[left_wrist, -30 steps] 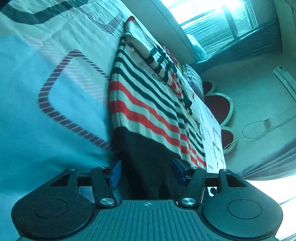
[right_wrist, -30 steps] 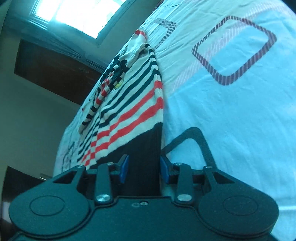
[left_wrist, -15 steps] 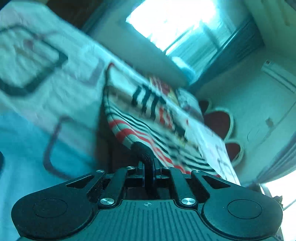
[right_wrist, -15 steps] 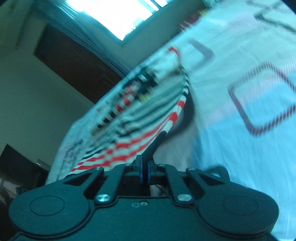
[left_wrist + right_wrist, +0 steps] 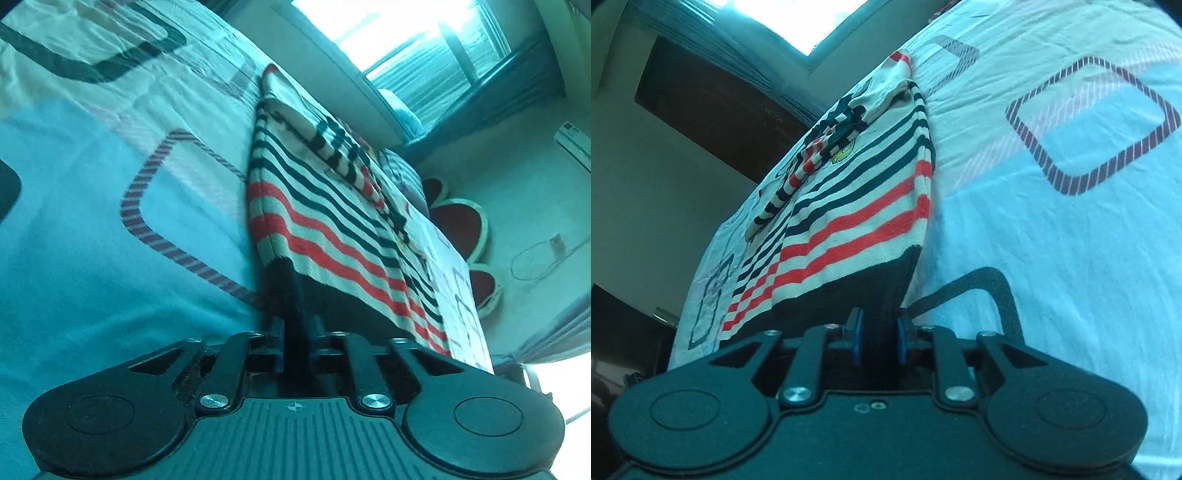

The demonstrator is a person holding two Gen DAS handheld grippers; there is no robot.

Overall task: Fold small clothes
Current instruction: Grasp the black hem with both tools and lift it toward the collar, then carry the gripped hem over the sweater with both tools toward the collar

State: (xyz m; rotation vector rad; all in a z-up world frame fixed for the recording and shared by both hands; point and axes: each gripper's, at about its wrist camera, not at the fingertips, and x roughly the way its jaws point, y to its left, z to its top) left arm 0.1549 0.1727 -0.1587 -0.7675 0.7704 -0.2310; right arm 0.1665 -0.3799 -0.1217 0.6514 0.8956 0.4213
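Sweater [image 5: 332, 229] lowered again, hem between fingers [image 5: 855, 341]

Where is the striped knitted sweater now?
The striped knitted sweater lies flat on the patterned bedsheet; each hand-held gripper, left and right, pinches its dark hem.

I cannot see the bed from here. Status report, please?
Left gripper and right gripper both clamp the striped sweater by its black hem. Sweater lies on bedsheet. Nothing in the way.

Both the left gripper [image 5: 295, 345] and the right gripper [image 5: 878, 341] are matte black, with blue finger pads [image 5: 856, 341], two silver screws, round side discs, and a ribbed top plate with a small crosshair mark on the left one.
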